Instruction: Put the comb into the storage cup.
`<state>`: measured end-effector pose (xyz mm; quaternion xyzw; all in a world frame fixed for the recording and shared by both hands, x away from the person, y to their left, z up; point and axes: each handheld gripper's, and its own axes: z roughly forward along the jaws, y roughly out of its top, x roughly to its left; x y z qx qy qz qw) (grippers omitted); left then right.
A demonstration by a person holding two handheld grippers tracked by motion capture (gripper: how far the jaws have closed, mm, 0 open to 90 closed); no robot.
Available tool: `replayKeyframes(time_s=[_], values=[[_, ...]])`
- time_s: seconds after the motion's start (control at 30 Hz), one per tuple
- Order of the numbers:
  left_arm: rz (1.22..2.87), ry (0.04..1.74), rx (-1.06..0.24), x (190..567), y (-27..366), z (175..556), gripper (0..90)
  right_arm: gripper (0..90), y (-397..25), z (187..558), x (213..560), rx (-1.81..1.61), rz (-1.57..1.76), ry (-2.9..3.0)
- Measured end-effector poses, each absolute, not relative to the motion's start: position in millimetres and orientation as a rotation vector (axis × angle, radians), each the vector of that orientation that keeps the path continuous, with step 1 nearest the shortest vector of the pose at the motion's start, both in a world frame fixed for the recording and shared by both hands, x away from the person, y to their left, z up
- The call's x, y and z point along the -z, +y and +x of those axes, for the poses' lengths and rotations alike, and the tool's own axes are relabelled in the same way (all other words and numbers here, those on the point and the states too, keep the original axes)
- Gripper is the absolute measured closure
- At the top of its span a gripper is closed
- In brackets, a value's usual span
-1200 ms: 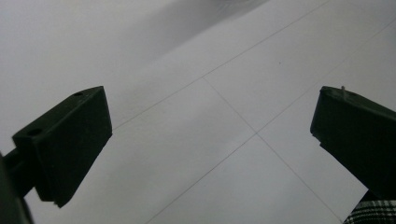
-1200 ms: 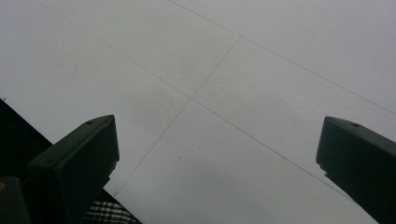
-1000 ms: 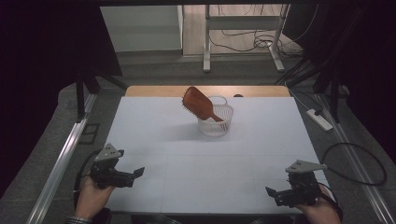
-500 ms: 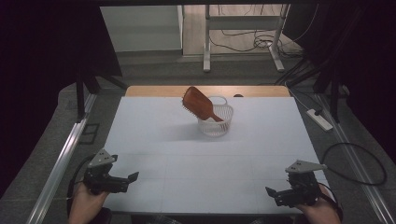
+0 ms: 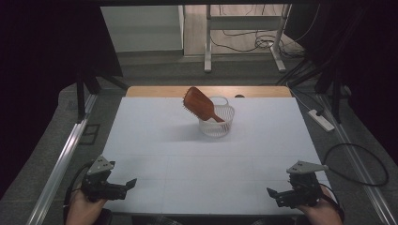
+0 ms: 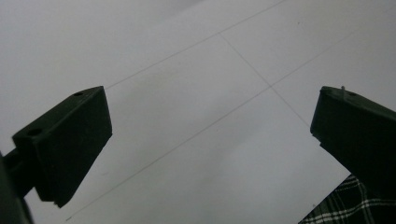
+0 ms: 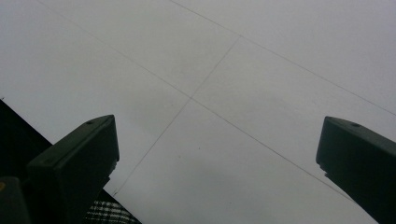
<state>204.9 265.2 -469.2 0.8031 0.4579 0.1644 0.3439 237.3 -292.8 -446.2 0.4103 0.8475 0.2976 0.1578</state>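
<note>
A brown paddle hairbrush [image 5: 198, 105] leans handle-down in a small white wire basket [image 5: 217, 124] at the far middle of the white table [image 5: 197, 154]. My left gripper [image 5: 126, 185] sits low at the near left corner, open, its jaws [image 6: 210, 140] wide apart over bare tabletop. At the near right corner my right gripper [image 5: 274, 196] is open too, with nothing between its jaws [image 7: 215, 163]. Both are far from the basket.
A wooden strip [image 5: 159, 91] borders the table's far edge. A metal rail [image 5: 61, 164] runs along the left side. A power strip [image 5: 321, 120] and cables [image 5: 356, 159] lie on the floor at the right. Plaid cloth [image 6: 345, 205] shows past the near edge.
My left gripper has drawn back toward the near left corner and lower. The right gripper, brush and basket have not moved.
</note>
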Motion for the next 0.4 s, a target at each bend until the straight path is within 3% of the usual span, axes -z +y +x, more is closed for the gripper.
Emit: replayKeyframes(time_s=[0.4], values=[[2.131, 1.204, -0.448, 470.7, 262.2, 202.8, 0.0, 0.0, -292.5, 237.2, 446.2, -0.849, 1.172, 2.425]])
